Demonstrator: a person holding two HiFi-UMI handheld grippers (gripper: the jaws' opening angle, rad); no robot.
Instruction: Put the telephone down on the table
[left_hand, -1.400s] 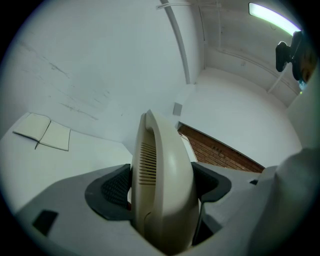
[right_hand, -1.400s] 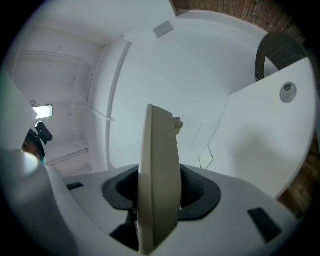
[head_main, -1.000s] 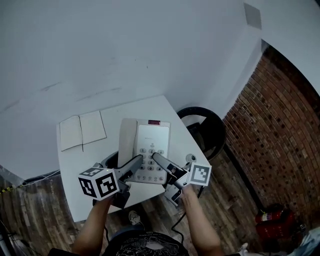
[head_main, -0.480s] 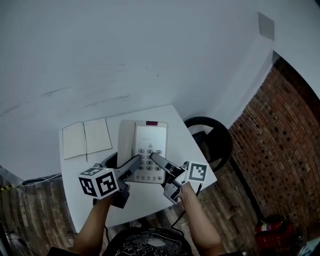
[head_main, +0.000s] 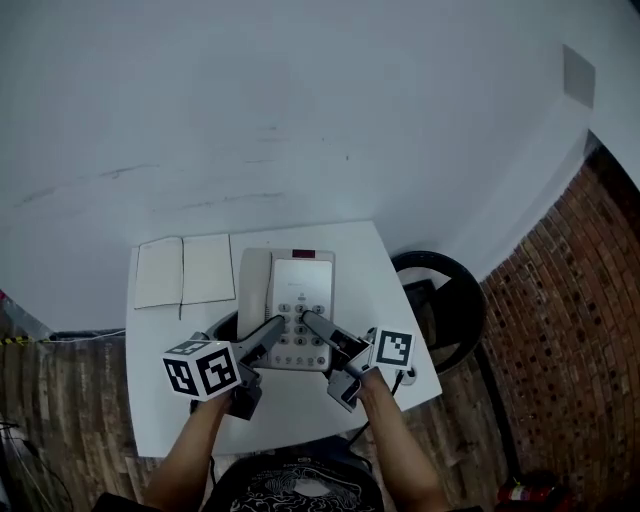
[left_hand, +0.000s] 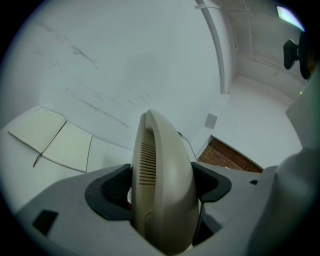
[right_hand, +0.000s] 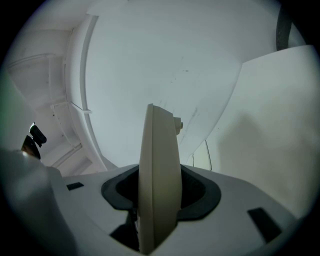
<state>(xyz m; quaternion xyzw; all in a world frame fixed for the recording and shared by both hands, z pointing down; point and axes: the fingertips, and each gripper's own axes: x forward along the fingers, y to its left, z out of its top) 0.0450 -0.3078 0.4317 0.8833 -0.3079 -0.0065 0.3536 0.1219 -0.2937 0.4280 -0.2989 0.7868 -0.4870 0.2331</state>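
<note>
A cream telephone (head_main: 297, 296) with its handset on the left and a keypad is held over the white table (head_main: 165, 345). My left gripper (head_main: 271, 329) is shut on its handset side, and the rounded handset (left_hand: 161, 170) fills the space between the jaws. My right gripper (head_main: 311, 321) is shut on the opposite edge, which shows as a thin cream slab (right_hand: 157, 165) between the pads. I cannot tell whether the telephone's base touches the table.
An open white notebook (head_main: 184, 270) lies at the table's back left, beside the telephone. A round black stool or bin (head_main: 447, 300) stands on the wood floor off the table's right edge. A small grey item (head_main: 405, 375) sits near the table's right front corner. White wall lies behind.
Both grippers have carried the telephone forward over the table, toward the wall, and slightly lower. Their grip has not changed. The head view has shifted with them.
</note>
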